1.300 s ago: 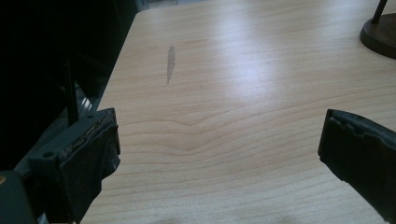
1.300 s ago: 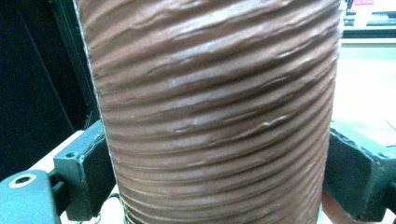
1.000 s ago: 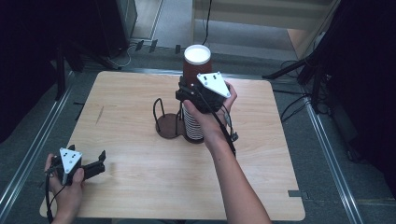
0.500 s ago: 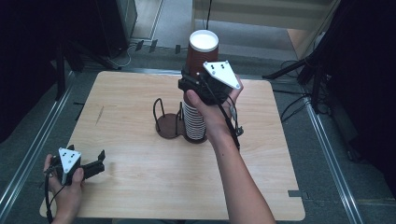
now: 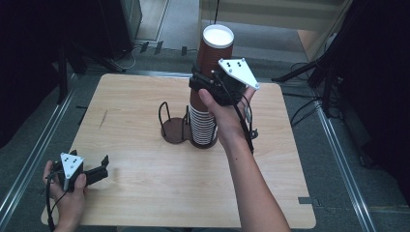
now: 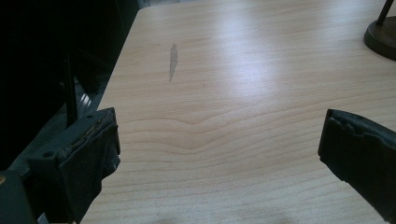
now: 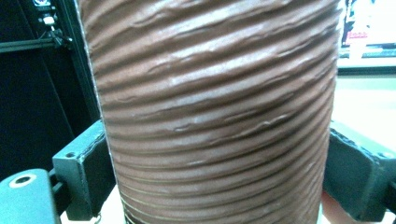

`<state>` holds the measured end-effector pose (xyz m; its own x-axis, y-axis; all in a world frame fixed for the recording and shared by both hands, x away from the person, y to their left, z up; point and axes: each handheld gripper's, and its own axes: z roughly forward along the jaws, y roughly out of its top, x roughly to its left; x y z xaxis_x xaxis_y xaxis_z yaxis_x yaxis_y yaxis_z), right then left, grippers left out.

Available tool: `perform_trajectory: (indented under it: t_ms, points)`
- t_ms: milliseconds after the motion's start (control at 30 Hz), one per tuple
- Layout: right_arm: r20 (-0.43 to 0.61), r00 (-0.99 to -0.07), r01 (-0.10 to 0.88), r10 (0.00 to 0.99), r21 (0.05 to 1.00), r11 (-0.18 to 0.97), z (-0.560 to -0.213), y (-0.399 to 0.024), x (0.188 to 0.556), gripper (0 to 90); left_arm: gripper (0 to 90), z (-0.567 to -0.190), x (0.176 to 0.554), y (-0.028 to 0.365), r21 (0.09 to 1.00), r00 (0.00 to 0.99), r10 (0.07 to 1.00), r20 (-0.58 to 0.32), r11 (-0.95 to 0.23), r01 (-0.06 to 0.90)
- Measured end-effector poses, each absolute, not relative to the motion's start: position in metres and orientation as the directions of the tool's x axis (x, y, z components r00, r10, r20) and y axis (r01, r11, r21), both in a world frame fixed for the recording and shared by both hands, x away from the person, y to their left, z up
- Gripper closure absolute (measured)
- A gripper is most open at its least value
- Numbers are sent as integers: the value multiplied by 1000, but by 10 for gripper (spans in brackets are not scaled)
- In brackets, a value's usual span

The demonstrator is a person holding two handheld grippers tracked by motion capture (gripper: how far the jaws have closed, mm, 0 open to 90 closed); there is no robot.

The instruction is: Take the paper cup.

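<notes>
A: Right gripper (image 5: pixel 203 83) status?
B: Jaws clamped on the brown cup (image 5: pixel 212 58), one on each side of its ribbed wall. Cup's raised above the white cup stack (image 5: pixel 203 126), which stands just beside the wire rack (image 5: pixel 173 123) mid-table (image 5: pixel 145 193).
A: Left gripper (image 5: pixel 100 166)?
B: Low over the table's near left corner, jaws wide apart, holding nothing.
</notes>
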<state>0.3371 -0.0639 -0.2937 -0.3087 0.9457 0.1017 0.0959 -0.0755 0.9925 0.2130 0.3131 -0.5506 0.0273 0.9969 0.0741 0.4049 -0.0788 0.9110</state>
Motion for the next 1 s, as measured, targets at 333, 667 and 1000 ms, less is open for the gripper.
perform_trajectory:
  t_ms: [333,667,1000]
  points:
    - [99,-268,82,958,993,-80,-285,-85,333,89,0,-551,213,314,914,26,998,61,-66,401]
    - [107,-227,80,968,993,-91,-287,-109,329,89,0,-551,213,314,911,23,997,70,-73,406]
    - [138,-187,103,973,987,-121,-308,-135,329,89,0,-551,213,313,911,25,997,76,-80,405]
